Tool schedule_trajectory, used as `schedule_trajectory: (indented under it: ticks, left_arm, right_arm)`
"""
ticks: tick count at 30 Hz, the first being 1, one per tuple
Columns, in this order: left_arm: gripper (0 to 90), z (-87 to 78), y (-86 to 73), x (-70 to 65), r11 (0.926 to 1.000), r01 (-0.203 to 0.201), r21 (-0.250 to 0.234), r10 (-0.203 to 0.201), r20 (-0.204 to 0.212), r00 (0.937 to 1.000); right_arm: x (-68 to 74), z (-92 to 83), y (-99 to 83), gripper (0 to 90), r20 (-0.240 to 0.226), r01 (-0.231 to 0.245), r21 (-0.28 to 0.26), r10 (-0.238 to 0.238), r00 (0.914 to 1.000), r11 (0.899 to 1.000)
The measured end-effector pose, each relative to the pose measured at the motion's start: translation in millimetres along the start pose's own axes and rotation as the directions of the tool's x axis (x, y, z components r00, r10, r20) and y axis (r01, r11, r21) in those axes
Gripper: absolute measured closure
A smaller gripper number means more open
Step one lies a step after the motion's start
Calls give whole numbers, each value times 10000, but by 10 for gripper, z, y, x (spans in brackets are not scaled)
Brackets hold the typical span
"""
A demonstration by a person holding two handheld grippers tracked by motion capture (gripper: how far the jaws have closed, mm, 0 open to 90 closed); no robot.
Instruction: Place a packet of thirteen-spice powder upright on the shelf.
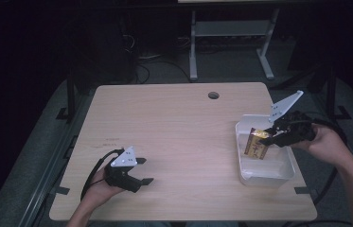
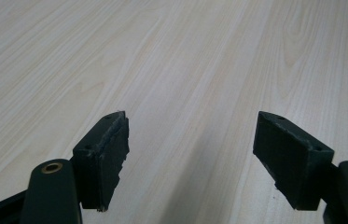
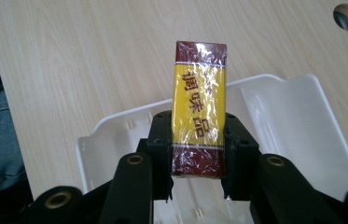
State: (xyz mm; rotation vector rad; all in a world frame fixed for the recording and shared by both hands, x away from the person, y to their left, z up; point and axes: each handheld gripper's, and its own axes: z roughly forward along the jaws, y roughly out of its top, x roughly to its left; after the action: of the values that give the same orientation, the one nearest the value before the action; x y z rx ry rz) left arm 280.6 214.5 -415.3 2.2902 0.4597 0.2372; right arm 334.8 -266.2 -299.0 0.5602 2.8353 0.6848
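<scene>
Right gripper point(image 3: 197, 154) is clamped on a red-and-yellow wrapped packet point(image 3: 198, 107), holding it over the white plastic tray point(image 1: 264, 177) at the table's point(image 1: 179, 132) right edge. Left gripper point(image 2: 190, 154) sits low near the front-left, jaws spread wide with nothing between them.

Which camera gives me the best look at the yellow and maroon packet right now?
The right gripper view: the packet sits close up between the right gripper's jaws, printed face legible, above the white tray. The high view shows it small and tilted over the tray. The left gripper view faces bare table.
</scene>
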Motion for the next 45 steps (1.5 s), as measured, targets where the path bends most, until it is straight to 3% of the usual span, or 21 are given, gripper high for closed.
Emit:
schedule_trajectory:
  ticks: [7, 24, 45]
  left_arm:
    - [261, 15, 0, -4, 10000, 42, 16, -42, 48, 10000]
    - [262, 28, 1, -11, 10000, 6, 71, -7, 135, 9999]
    - [258, 35, 1, -22, 10000, 26, 63, -27, 72, 10000]
  right_arm:
    - [-23, 47, -44, 680, 43, -99, 152, 98, 9999, 9998]
    - [-110, 455, -240, 674, -120, -669, 803, 681, 9976, 9945]
    - [-89, 352, -473, 615, 327, -1298, 997, 1271, 9914, 9865]
